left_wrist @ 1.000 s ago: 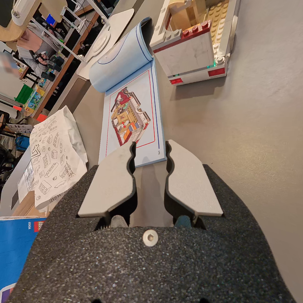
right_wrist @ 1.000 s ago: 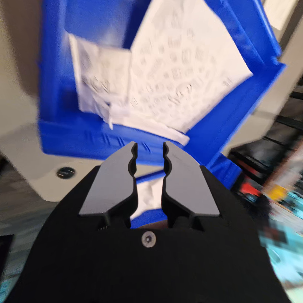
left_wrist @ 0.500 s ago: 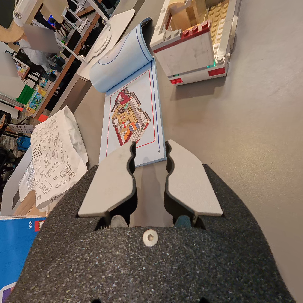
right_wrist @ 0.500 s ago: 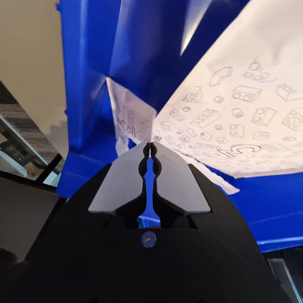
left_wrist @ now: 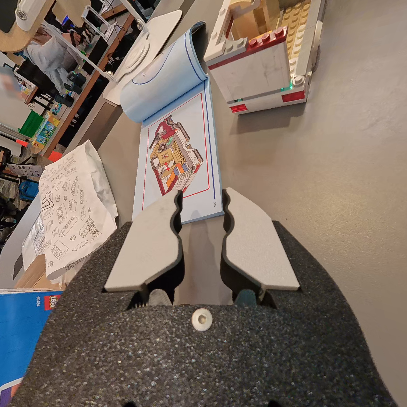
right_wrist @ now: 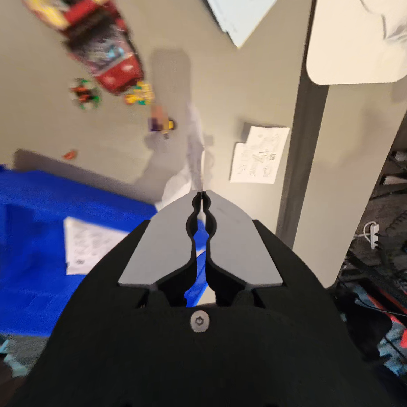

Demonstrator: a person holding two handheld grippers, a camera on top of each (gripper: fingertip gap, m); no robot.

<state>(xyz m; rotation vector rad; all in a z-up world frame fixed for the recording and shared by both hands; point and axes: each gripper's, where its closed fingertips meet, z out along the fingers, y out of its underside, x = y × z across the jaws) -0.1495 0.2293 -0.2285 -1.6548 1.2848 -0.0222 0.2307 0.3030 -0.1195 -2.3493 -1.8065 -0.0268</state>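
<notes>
Motion blur smears the right wrist view: the right gripper [right_wrist: 202, 193] is clenched on what seems a thin white paper bag [right_wrist: 193, 154], edge-on, stretching away from the fingertips above the blue bin [right_wrist: 44, 220]. The left gripper [left_wrist: 202, 193] stands parted, bare, over the glossy open booklet [left_wrist: 176, 154] beside a studded brick model [left_wrist: 259, 66], cut off at the top.

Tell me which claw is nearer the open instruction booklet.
Left. The left claw hovers open at the open instruction booklet's near corner; the right claw is far from it, beside the blue box.
</notes>
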